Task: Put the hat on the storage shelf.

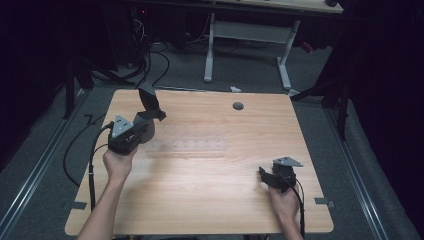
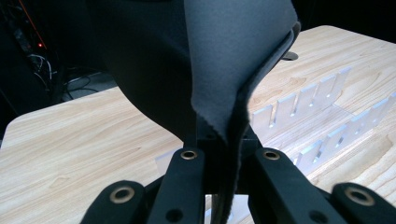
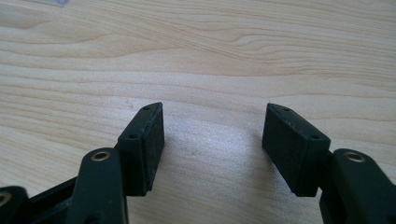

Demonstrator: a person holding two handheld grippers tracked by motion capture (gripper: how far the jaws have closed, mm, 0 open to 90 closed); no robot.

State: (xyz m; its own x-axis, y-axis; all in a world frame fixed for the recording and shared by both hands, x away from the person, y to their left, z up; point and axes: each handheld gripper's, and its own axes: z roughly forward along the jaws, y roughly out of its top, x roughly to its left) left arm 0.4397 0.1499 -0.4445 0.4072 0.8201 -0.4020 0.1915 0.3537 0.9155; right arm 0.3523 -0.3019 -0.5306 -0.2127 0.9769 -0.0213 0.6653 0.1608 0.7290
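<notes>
Left tongs clamp dark cloth beside clear rack.

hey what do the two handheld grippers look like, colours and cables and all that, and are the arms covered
Both the left gripper and the right gripper are black, each topped by a grey three-cornered plate and trailing a black cable. The jaws are flat black blocks on arms with brass-coloured rivets. Both forearms are bare, with no sleeves or gloves.

My left gripper's tips are hidden behind the dark cloth; cloth's top is cut off by pic edge.
</notes>
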